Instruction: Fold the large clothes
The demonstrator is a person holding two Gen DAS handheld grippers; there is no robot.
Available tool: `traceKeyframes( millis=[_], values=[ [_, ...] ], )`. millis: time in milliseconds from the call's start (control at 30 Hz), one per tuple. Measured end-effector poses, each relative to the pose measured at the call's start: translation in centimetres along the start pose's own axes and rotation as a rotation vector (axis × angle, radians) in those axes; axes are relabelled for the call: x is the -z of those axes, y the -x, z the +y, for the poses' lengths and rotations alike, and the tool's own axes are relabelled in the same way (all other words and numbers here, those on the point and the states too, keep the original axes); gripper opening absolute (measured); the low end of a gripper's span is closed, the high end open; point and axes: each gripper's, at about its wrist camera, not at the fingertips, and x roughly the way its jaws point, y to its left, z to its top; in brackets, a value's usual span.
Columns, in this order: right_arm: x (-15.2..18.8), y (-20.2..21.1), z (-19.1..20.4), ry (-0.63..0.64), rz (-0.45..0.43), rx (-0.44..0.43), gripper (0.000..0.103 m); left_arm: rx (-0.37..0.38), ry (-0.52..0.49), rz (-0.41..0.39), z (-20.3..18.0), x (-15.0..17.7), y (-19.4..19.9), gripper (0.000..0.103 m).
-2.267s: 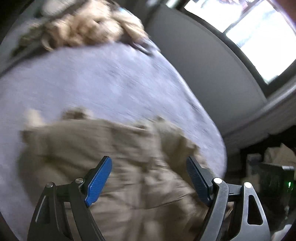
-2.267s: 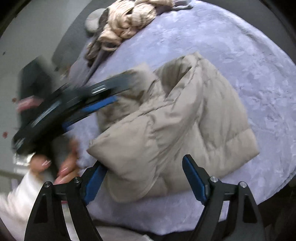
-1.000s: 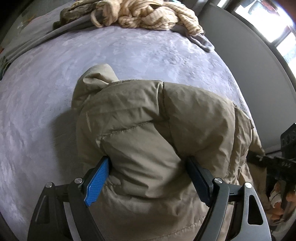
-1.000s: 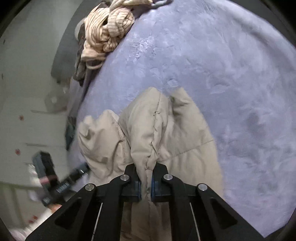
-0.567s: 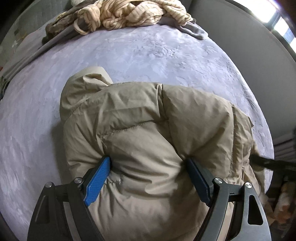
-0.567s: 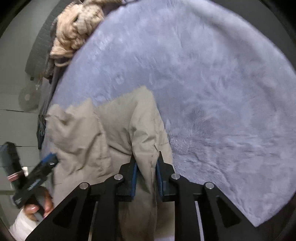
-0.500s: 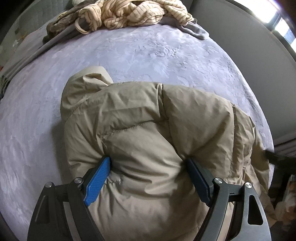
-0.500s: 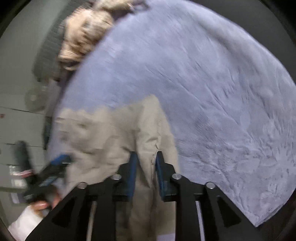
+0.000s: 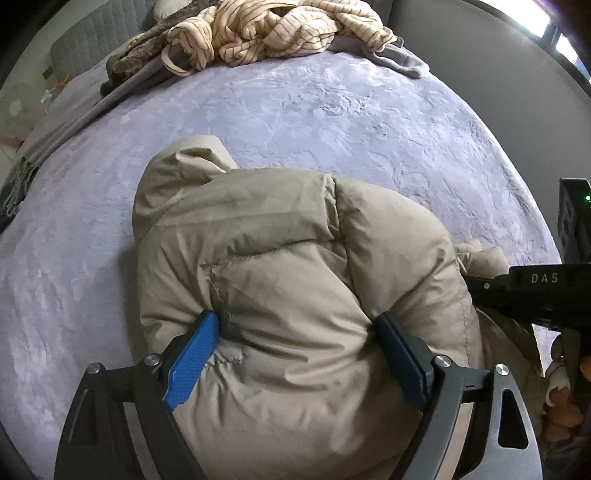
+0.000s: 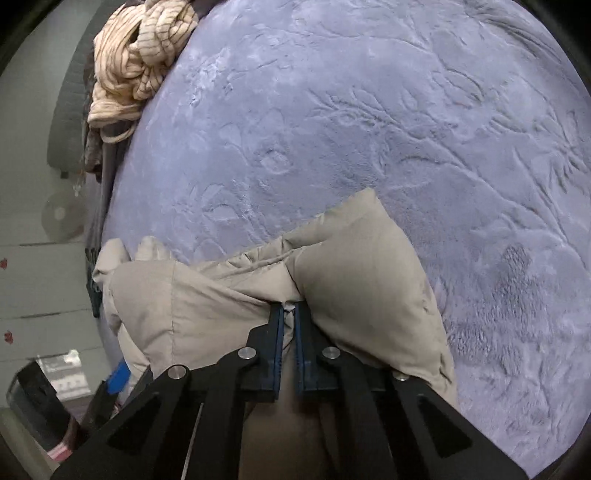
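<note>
A beige puffer jacket (image 9: 295,240) lies bunched on the lavender bed cover (image 9: 332,110), hood (image 9: 184,166) toward the far side. My left gripper (image 9: 295,319) straddles a thick puffy bulge of it. Both blue pads press into the fabric while the jaws are opening. In the right wrist view the jacket (image 10: 351,277) reaches the near edge. My right gripper (image 10: 289,308) has its jaws closing almost together on a thin fold of the jacket. Its black body (image 9: 535,291) shows at the right of the left wrist view. A blue pad (image 10: 118,376) of the left gripper shows low on the left.
A heap of cream striped clothes (image 9: 280,33) and a grey garment (image 9: 395,61) lie at the far end of the bed by the grey headboard (image 9: 92,40). The same heap (image 10: 136,55) shows in the right wrist view. A person's hand (image 9: 557,387) holds the right gripper.
The right gripper's jaws parted a little, then came together again on the jacket fold as it sank toward the bed. It has entered the left wrist view. The left gripper hardly moved.
</note>
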Motion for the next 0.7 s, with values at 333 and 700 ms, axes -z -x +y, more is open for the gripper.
traceKeyframes(
  millis=[333, 700],
  values=[
    [1.7, 3.5, 0.4, 0.113, -0.007, 0.012, 0.009, 0.057, 0.059, 0.02, 4.0, 5.2, 5.6, 0.088],
    [11.7, 11.4, 3.7, 0.408, 0.045, -0.085, 0.009, 0.122, 0.122, 0.094, 4.7, 11.4, 6.4, 0.089]
  ],
)
